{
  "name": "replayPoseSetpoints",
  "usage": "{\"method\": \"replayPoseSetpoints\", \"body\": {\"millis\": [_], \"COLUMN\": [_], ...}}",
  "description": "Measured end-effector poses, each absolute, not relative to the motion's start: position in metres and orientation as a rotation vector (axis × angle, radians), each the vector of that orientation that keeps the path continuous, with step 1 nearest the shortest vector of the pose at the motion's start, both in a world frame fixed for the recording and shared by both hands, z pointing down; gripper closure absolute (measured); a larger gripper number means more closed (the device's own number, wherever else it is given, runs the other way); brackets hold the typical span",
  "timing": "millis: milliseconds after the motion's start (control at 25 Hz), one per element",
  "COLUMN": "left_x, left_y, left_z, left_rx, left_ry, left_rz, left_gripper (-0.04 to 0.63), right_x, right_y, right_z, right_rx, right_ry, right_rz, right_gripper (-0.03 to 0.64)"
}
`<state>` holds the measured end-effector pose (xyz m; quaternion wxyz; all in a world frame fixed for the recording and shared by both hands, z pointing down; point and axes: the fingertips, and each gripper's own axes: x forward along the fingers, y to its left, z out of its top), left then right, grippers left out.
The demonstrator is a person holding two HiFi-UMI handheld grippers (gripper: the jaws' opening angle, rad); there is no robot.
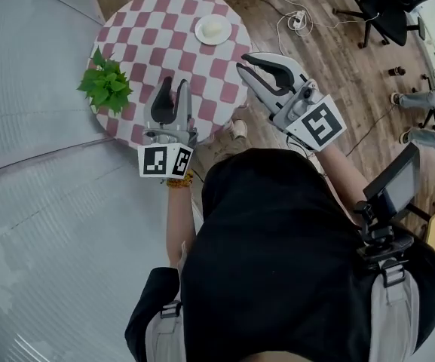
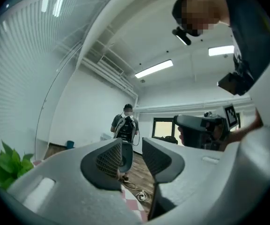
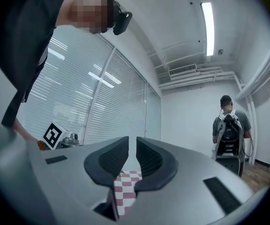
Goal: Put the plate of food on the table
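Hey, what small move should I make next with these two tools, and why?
Probably just lower both and rest: the plate of food already sits on the checked table, and the left tool and right tool are open and empty.

Office (swivel chair (image 1: 387, 10), window blinds (image 3: 102, 102), ceiling strip lights (image 2: 154, 68))

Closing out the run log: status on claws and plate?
Left claw open, empty; right claw open, empty. White round plate of food sitting on the red-and-white checked round table. Green leafy plant at table's edge, apart from plate.
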<state>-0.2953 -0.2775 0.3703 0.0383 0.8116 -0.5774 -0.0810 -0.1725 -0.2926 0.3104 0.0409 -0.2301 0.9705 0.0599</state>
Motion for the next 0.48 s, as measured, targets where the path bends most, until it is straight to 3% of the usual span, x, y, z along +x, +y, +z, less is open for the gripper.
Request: {"method": "replayPoseSetpoints", "body": {"millis": [480], "left_x": [-0.264], "left_y": [-0.267], "left_z": [0.401], "left_rx": [2.605], "left_ry": [-1.827], "left_rz": [-0.009], "left_gripper": [0.564], "right_x": [-0.179], "right_y": [-0.312], "right_z": [0.363], "right_rx": [-0.854], "right_ry": [2.956], "right_rz": [0.234], "right_gripper": [0.592]}}
